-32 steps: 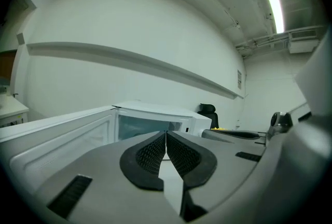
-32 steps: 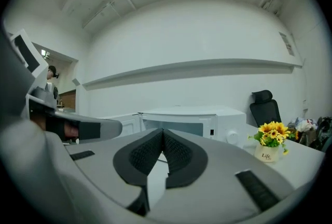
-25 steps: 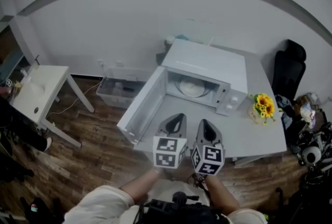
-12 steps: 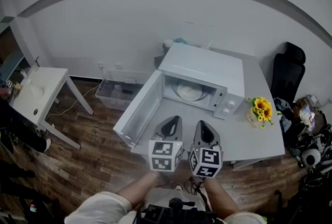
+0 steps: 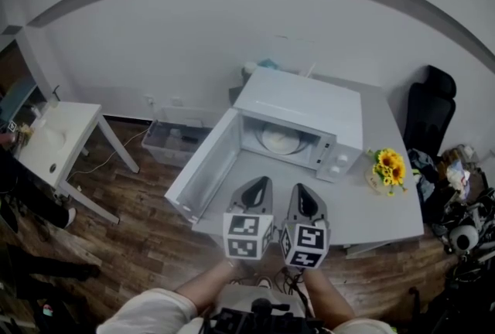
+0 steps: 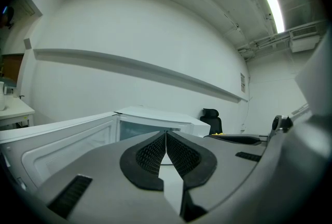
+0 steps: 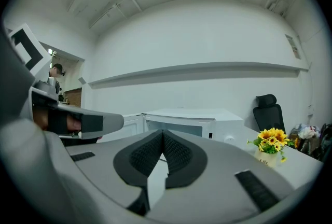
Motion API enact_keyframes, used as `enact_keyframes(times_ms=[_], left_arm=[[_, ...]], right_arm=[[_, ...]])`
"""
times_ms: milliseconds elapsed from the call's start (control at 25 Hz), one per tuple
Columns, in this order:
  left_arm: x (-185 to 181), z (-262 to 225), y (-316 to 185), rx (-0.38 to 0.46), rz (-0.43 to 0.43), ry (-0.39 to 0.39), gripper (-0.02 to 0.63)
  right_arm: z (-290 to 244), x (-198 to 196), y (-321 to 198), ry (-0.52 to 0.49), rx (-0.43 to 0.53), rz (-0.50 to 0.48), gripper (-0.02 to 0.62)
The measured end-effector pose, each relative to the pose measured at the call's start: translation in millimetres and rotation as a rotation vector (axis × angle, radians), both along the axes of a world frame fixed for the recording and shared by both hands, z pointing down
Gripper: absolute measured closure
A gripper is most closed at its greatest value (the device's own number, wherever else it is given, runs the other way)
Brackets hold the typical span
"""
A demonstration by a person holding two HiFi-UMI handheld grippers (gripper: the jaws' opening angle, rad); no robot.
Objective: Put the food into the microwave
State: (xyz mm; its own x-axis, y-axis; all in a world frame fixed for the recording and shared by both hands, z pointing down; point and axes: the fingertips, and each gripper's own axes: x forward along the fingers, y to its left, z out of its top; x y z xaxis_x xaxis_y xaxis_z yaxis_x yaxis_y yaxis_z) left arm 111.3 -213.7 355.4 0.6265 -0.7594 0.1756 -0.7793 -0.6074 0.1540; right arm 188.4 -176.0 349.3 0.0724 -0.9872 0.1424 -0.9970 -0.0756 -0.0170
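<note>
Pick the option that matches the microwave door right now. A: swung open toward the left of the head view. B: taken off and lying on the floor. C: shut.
A: in the head view the microwave door hangs open at the left of the microwave, leaving the inside in view.

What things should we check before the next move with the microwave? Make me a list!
1. The door of the microwave is open: ok, swung wide to the left.
2. The left gripper is free: ok, shut with nothing between its jaws.
3. The right gripper is free: ok, shut and empty too.
4. Food is inside: cannot tell; a pale round dish lies in there, its contents too small to see.
5. The sunflowers are out of the way: ok, on the table right of the microwave.
</note>
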Motion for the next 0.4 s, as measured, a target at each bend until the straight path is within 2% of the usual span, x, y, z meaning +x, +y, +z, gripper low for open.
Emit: enact_keyframes(times_ms=[400], left_arm=[[5.9, -3.6, -2.8, 0.003, -0.008, 0.012, 0.588]], right_arm=[[-1.3, 6.3, -2.6, 0.012, 0.000, 0.000, 0.578]])
